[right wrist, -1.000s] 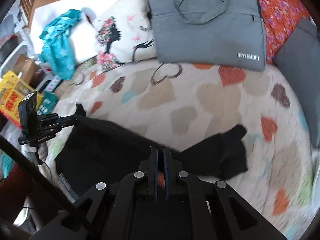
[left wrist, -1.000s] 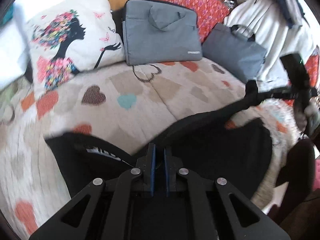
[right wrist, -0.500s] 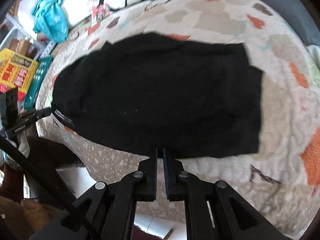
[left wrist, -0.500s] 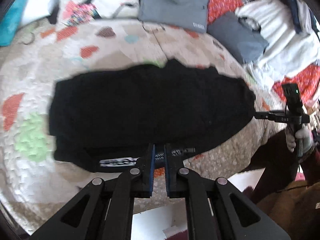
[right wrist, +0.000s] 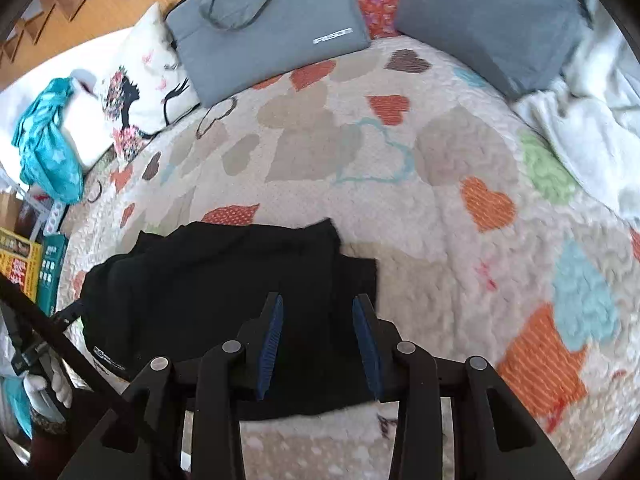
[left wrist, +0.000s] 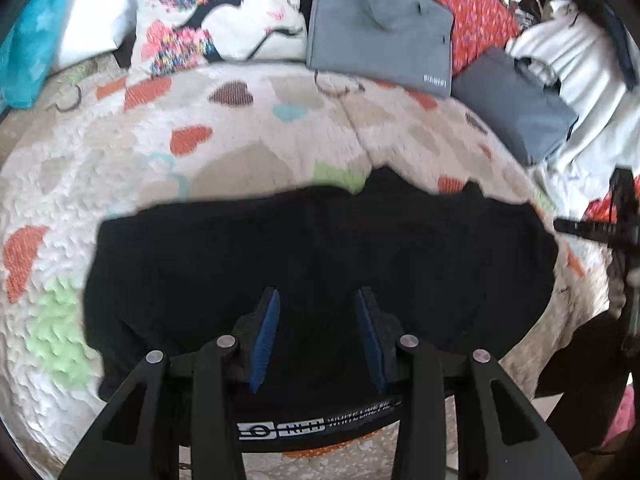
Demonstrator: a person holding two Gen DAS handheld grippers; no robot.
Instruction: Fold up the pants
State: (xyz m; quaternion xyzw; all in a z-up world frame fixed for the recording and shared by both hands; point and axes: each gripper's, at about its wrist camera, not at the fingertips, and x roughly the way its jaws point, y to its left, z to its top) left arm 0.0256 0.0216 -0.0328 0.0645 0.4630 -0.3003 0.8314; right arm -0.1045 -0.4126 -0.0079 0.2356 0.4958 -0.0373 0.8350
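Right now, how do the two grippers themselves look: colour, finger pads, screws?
Both the left gripper and the right gripper have matte black angular linkage frames with cut-out slots and round silver screw heads. Each finger carries a blue pad on its inner face.

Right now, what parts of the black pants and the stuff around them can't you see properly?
- Left wrist view: the pants' near edge is hidden behind the open left gripper.
- Left wrist view: waistband label too blurred to read.
- Right wrist view: the pants' near hem is covered by the open right gripper.

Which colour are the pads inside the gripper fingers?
Blue pads, on black fingers; the left wrist view shows them best.
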